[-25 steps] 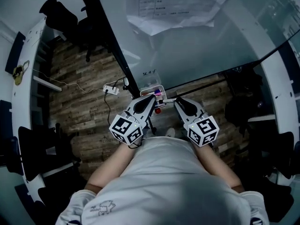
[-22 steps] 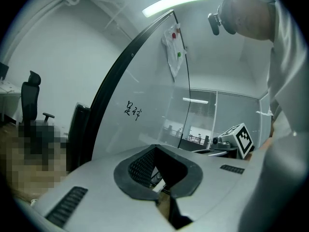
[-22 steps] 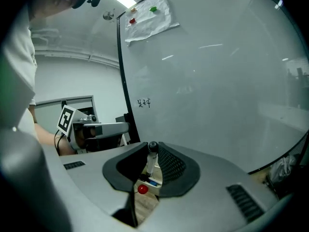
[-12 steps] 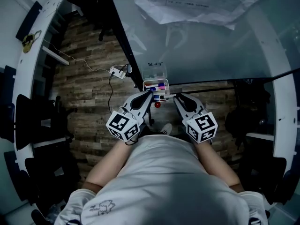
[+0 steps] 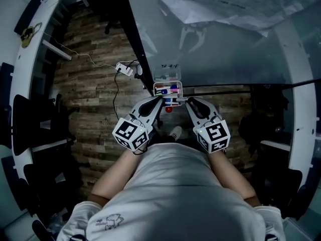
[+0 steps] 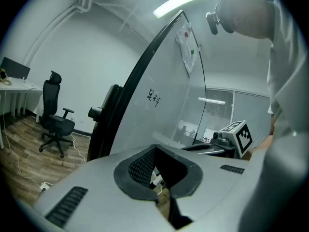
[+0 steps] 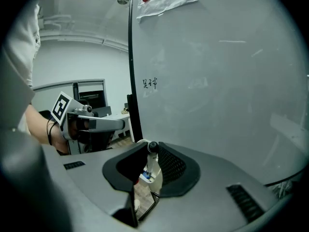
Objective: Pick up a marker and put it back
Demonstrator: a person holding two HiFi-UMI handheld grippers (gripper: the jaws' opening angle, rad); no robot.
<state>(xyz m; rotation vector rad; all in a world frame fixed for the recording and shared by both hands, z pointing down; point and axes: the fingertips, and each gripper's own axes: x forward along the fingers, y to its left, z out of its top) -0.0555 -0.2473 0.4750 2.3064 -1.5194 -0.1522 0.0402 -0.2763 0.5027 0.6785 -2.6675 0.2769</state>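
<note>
A small clear tray (image 5: 168,84) with several markers is fixed to the lower edge of the glass board (image 5: 220,49). Both grippers point at it from below. My right gripper (image 5: 186,101) (image 7: 151,148) is shut on a white marker (image 7: 149,163) with a black cap. The marker sticks out to the left of the tips, just under the tray. My left gripper (image 5: 160,101) (image 6: 155,147) is at the tray's lower left corner. Its jaws meet at the tips with nothing between them. A small red ball (image 5: 169,109) hangs below the tray.
The board stands in a black frame (image 5: 138,44) with papers (image 5: 235,4) pinned near its top. A white power strip (image 5: 124,68) and cable lie on the wooden floor at the left. Office chairs (image 6: 57,122) stand beyond. My shoe (image 5: 175,133) is under the tray.
Both grippers have drawn closer to the tray, the right one carrying the marker along. The head camera has shifted, so the board and tray sit higher in the view.
</note>
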